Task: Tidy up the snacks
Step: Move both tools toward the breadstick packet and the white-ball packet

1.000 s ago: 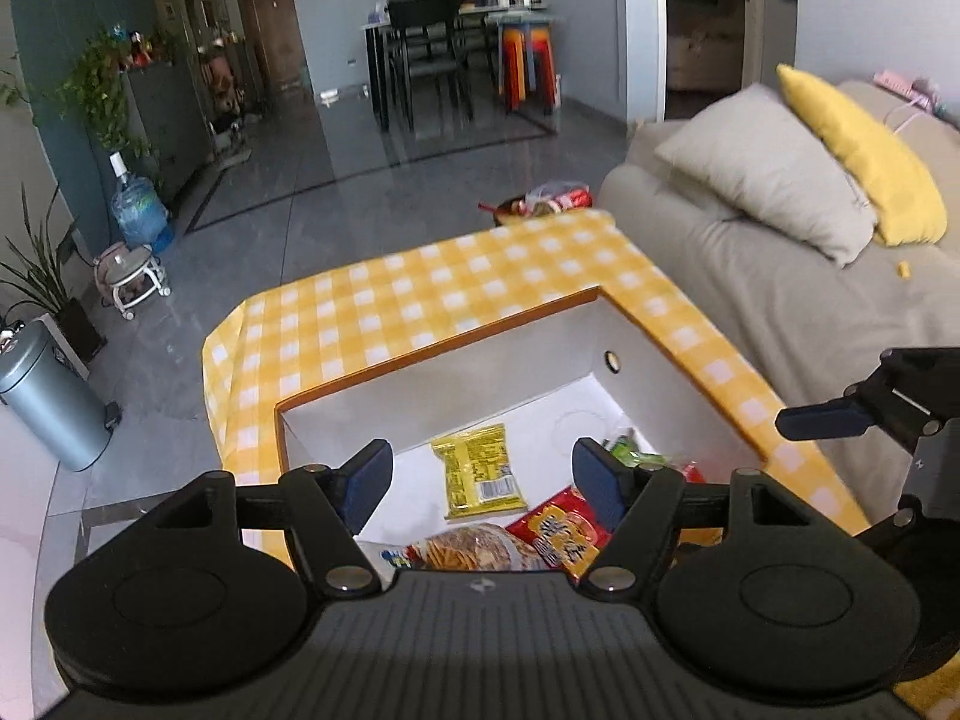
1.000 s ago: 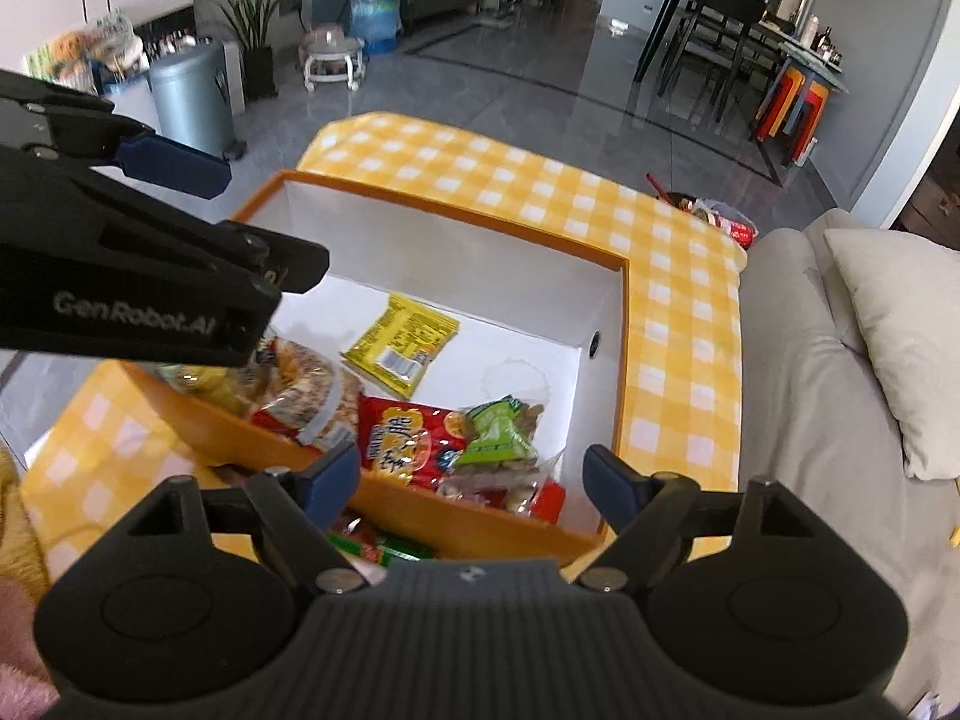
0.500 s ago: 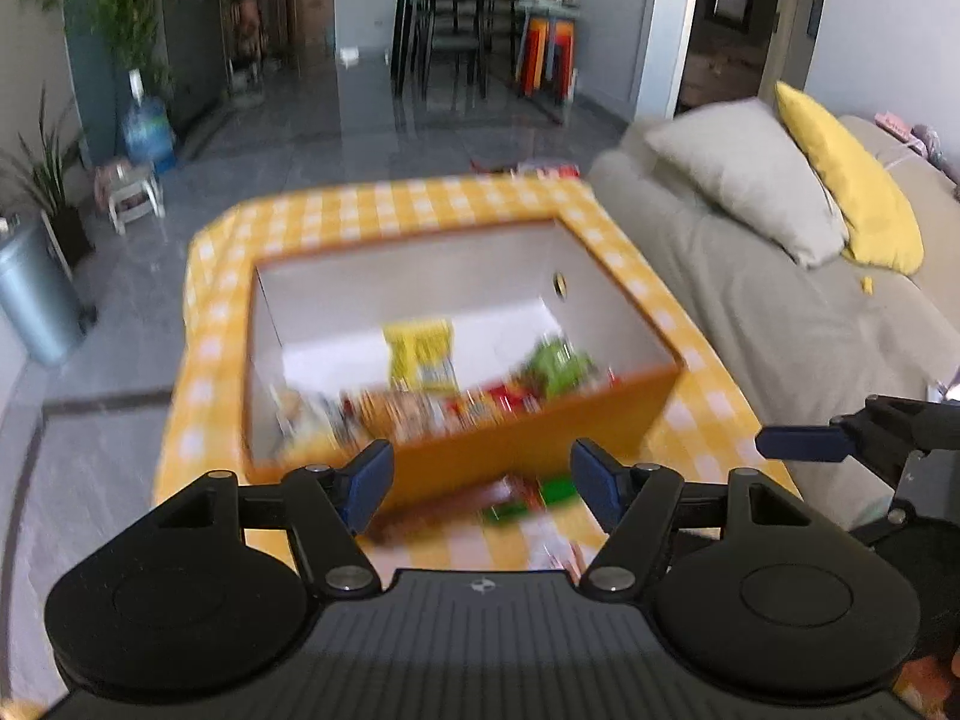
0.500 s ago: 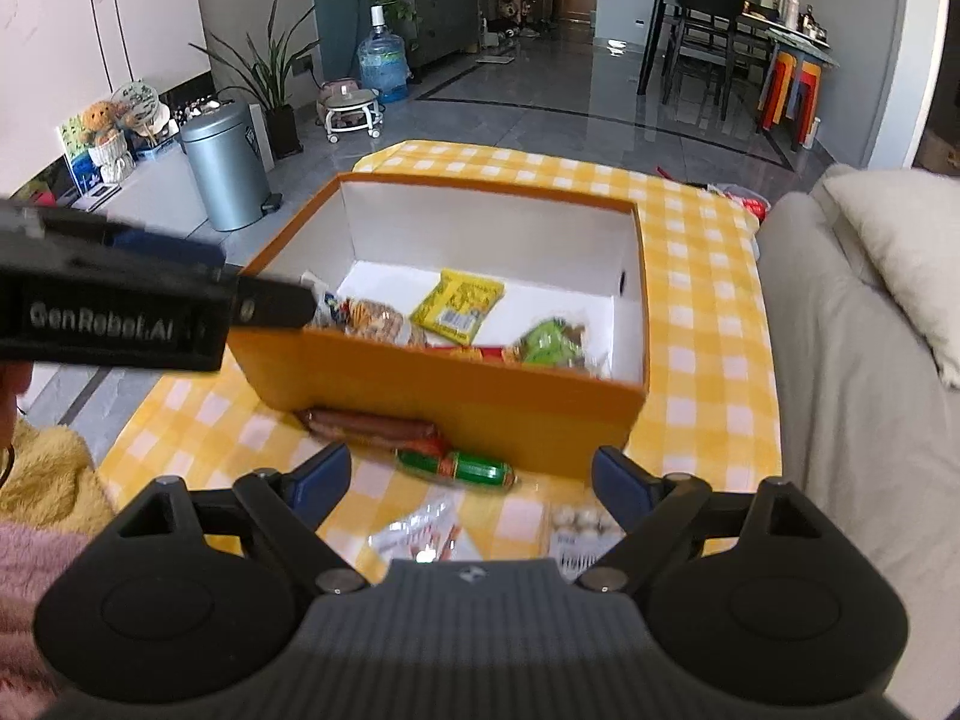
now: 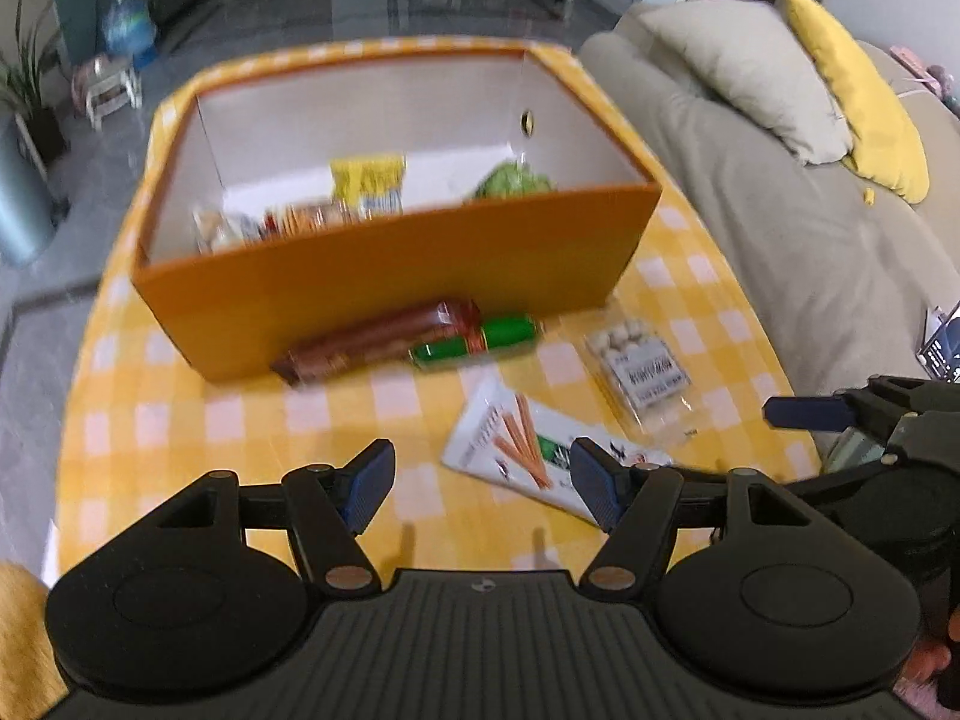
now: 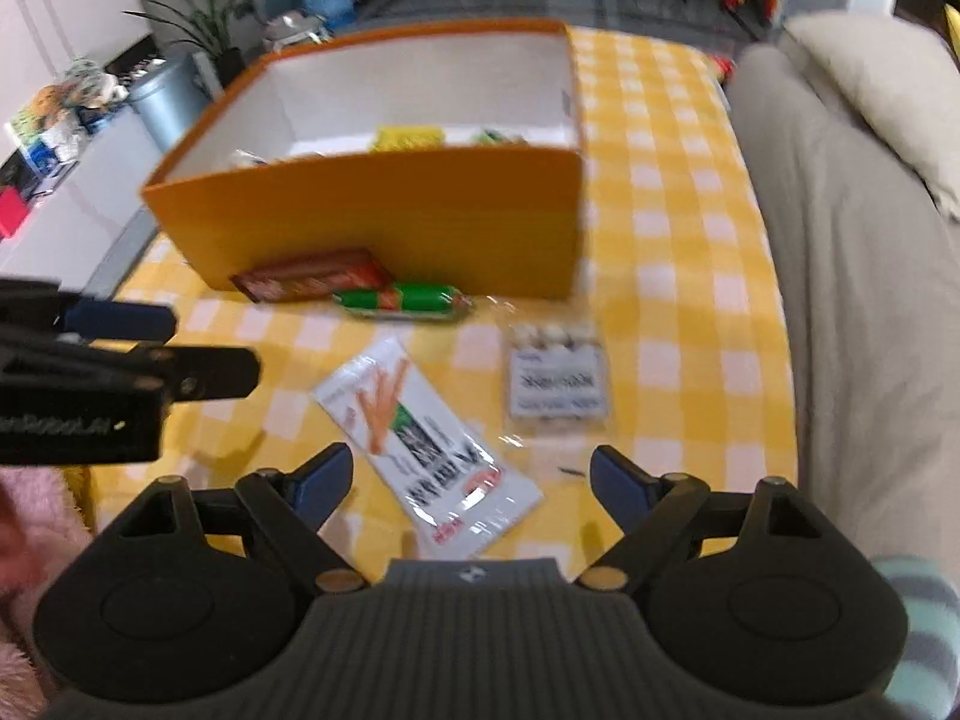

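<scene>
Four snacks lay loose by our orange cardboard box (image 5: 384,276). Both left gripper (image 5: 483,483) and right gripper (image 6: 465,480) hung wide, empty, over the white breadstick packet (image 6: 429,444). Next: pinch it, drop it in.

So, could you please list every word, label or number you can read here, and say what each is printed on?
"GenRobot.AI", blurred and cut off at the frame edge: on the side of the left gripper in the right wrist view.
White stick-snack packet: large dark print, too blurred to read.
Clear packet of pale round snacks: label text too blurred.
Red bar, green sausage: print unreadable.
</scene>
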A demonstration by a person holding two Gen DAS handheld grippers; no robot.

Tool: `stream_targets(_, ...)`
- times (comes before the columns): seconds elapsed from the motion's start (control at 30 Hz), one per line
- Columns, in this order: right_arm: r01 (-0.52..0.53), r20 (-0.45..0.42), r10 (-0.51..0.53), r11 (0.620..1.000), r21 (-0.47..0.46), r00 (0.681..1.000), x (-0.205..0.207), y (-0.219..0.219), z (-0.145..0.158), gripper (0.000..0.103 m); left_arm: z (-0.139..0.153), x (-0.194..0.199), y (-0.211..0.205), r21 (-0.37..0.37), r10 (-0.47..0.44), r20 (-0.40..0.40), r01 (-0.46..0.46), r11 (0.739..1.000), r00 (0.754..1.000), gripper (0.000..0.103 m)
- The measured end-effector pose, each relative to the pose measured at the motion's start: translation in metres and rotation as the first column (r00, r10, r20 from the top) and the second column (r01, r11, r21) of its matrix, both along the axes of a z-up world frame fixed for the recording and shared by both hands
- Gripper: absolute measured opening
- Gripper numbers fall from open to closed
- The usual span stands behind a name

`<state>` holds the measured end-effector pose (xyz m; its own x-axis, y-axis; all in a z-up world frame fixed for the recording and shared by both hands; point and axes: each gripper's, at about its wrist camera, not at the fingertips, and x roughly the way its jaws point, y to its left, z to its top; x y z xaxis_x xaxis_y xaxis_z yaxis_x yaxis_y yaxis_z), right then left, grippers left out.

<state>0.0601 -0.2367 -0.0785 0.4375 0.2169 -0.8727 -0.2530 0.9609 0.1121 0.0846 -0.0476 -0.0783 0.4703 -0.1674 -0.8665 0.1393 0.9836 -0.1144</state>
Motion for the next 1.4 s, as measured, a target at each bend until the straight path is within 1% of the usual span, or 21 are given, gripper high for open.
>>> stream_targets(0.07,0.013,-0.009,-0.014,0.999,-0.038,1.000,0.003,-0.009,-0.006,0.082,-0.007,0.003,-0.001,-0.015,0.025,-0.051,-0.026,1.000,0.998,0.080)
stream_targets(0.1,0.027,-0.020,-0.028,0.999,-0.039,0.999,0.005,-0.015,-0.009,0.079,-0.010,0.004,-0.001,-0.029,0.036,-0.070,-0.038,0.999,0.997,0.080)
stream_targets(0.13,0.043,-0.036,-0.044,0.999,-0.027,0.998,0.007,-0.023,-0.012,0.078,-0.013,0.005,-0.002,-0.040,0.043,-0.083,-0.046,0.998,0.996,0.080)
stream_targets(0.2,0.078,-0.067,-0.077,0.997,0.012,0.995,0.012,-0.036,-0.018,0.071,-0.018,0.007,-0.004,-0.060,0.060,-0.104,-0.066,0.996,0.993,0.080)
stream_targets(0.23,0.101,-0.080,-0.098,0.995,0.024,0.992,0.015,-0.043,-0.021,0.069,-0.021,0.008,-0.005,-0.071,0.065,-0.117,-0.074,0.995,0.991,0.080)
stream_targets(0.3,0.129,-0.086,-0.127,0.991,0.022,0.988,0.020,-0.051,-0.025,0.067,-0.026,0.012,-0.008,-0.095,0.075,-0.138,-0.088,0.992,0.988,0.080)
stream_targets(0.37,0.128,-0.085,-0.126,0.991,0.023,0.988,0.025,-0.051,-0.028,0.067,-0.031,0.018,-0.010,-0.116,0.094,-0.165,-0.114,0.987,0.982,0.080)
stream_targets(0.47,0.087,-0.078,-0.086,0.996,0.010,0.993,0.030,-0.046,-0.031,0.062,-0.041,0.026,-0.015,-0.124,0.133,-0.206,-0.160,0.979,0.970,0.081)
stream_targets(0.53,0.067,-0.081,-0.067,0.998,-0.002,0.994,0.029,-0.042,-0.033,0.061,-0.048,0.032,-0.016,-0.129,0.170,-0.241,-0.206,0.970,0.955,0.084)
stream_targets(0.6,0.059,-0.090,-0.062,0.998,-0.029,0.994,0.028,-0.040,-0.036,0.054,-0.054,0.036,-0.015,-0.122,0.225,-0.278,-0.266,0.956,0.934,0.084)
stream_targets(0.7,0.061,-0.107,-0.069,0.995,-0.078,0.992,0.030,-0.038,-0.044,0.053,-0.063,0.040,-0.018,-0.112,0.281,-0.311,-0.329,0.938,0.908,0.084)
stream_targets(0.77,0.068,-0.117,-0.076,0.995,-0.075,0.990,0.031,-0.039,-0.047,0.051,-0.064,0.040,-0.022,-0.118,0.306,-0.311,-0.356,0.927,0.900,0.084)
stream_targets(0.93,0.095,-0.119,-0.100,0.995,-0.041,0.988,0.037,-0.041,-0.053,0.049,-0.068,0.045,-0.033,-0.078,0.390,-0.328,-0.436,0.896,0.861,0.086)
stream_targets(1.1,0.108,-0.122,-0.111,0.994,-0.035,0.986,0.039,-0.040,-0.057,0.048,-0.068,0.049,-0.042,-0.084,0.428,-0.323,-0.477,0.875,0.844,0.089)
stream_targets(1.13,0.103,-0.127,-0.107,0.994,-0.037,0.986,0.039,-0.039,-0.058,0.048,-0.070,0.051,-0.045,-0.075,0.430,-0.330,-0.477,0.876,0.840,0.089)
stream_targets(1.17,0.099,-0.132,-0.103,0.994,-0.039,0.986,0.039,-0.039,-0.059,0.048,-0.072,0.051,-0.046,-0.051,0.439,-0.337,-0.482,0.875,0.833,0.090)
stream_targets(1.2,0.096,-0.134,-0.100,0.995,-0.040,0.986,0.039,-0.038,-0.059,0.048,-0.075,0.052,-0.047,-0.017,0.463,-0.342,-0.498,0.867,0.817,0.090)
stream_targets(1.23,0.095,-0.135,-0.099,0.995,-0.038,0.986,0.039,-0.039,-0.059,0.048,-0.078,0.052,-0.048,0.004,0.484,-0.349,-0.515,0.857,0.803,0.090)
stream_targets(1.27,0.097,-0.135,-0.101,0.995,-0.035,0.986,0.039,-0.039,-0.059,0.048,-0.081,0.052,-0.048,0.011,0.494,-0.356,-0.525,0.851,0.793,0.092)
stream_targets(1.33,0.099,-0.139,-0.102,0.995,-0.032,0.985,0.040,-0.040,-0.059,0.048,-0.080,0.052,-0.050,0.016,0.496,-0.339,-0.522,0.853,0.800,0.093)
stream_targets(1.4,0.095,-0.144,-0.099,0.995,-0.034,0.985,0.039,-0.039,-0.059,0.048,-0.082,0.055,-0.055,0.038,0.479,-0.330,-0.496,0.867,0.813,0.093)
